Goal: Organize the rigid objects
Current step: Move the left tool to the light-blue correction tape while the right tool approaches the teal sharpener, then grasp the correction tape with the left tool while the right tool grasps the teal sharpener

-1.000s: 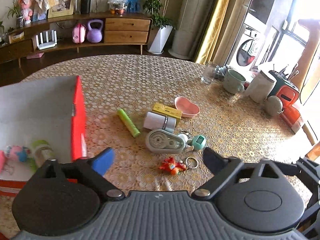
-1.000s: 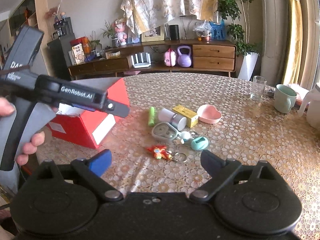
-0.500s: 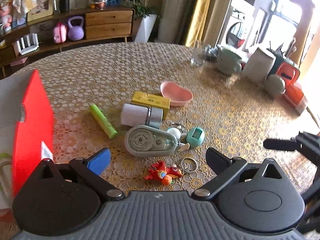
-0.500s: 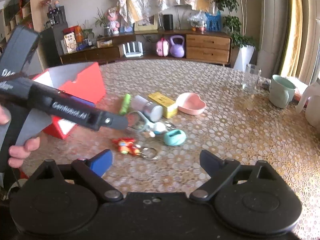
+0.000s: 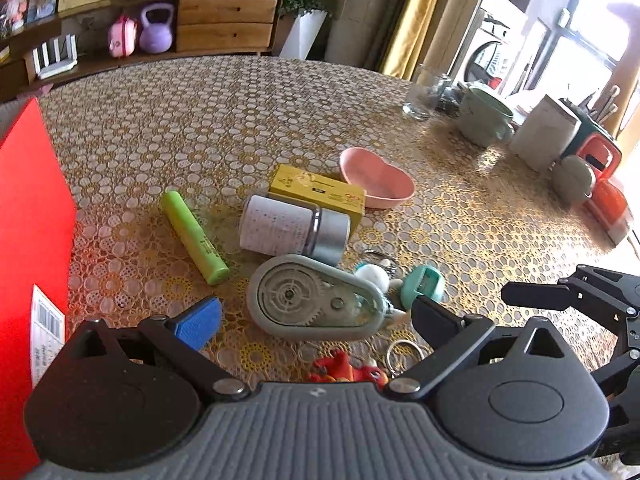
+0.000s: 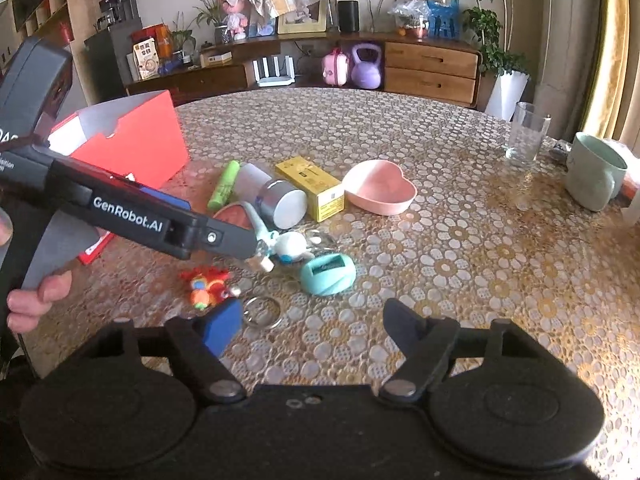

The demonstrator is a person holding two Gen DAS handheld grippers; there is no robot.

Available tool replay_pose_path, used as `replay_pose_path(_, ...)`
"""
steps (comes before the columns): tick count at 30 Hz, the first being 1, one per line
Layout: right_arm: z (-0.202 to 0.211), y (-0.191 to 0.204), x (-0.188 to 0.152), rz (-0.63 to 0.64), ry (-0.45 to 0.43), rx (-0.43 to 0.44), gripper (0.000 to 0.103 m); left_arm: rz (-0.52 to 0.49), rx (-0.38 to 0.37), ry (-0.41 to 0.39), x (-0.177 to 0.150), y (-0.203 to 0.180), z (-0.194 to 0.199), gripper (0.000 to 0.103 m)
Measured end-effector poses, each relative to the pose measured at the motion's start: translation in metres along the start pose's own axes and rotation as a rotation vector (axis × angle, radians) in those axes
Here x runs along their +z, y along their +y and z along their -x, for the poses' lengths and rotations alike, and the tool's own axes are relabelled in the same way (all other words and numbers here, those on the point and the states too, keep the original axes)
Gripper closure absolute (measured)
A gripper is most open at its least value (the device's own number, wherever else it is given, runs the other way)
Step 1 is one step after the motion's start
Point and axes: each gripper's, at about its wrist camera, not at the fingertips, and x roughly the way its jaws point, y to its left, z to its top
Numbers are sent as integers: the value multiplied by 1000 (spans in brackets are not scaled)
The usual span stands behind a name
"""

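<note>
A grey correction tape dispenser (image 5: 316,298) lies flat on the patterned table (image 5: 240,120). My left gripper (image 5: 316,320) is open, and its fingertips straddle the dispenser's near end without pressing on it. From the right wrist view one of its fingers (image 6: 224,238) covers that dispenser. My right gripper (image 6: 316,324) is open and its jaws are closing with only tablecloth between them. A key ring (image 6: 262,312) lies by its blue pad, and a teal sharpener (image 6: 328,272) is just ahead. A red toy keychain (image 6: 206,284), a green highlighter (image 5: 194,236), a white canister (image 5: 292,230), a yellow box (image 5: 316,190) and a pink heart dish (image 5: 376,178) lie close by.
An open red box (image 6: 136,140) stands at the left. A glass (image 6: 524,132), a green mug (image 6: 596,176), a white jug (image 5: 544,136) and an orange container (image 5: 600,176) crowd the table's right side. A person's hand (image 6: 32,300) holds the left gripper.
Both grippers have come down and forward toward the cluster. The left one now straddles the tape dispenser. The right gripper's fingers have drawn closer together.
</note>
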Motion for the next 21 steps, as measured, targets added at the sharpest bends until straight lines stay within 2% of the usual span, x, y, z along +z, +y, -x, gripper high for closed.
replay_pose_path(9, -24, -5, 11, 16, 15, 11, 32, 48, -36, 15, 2, 7, -19, 1)
replay_pose_path(17, -38, -6, 14, 26, 35, 15, 36, 9, -26, -13, 0, 4, -23, 2)
replay_pose_path(19, -41, -5, 14, 34, 39, 14, 38, -14, -21, -22, -2, 2, -22, 6)
replay_pose_path(21, -43, -3, 12, 47, 37, 8, 39, -42, -20, -28, -3, -2, -22, 16)
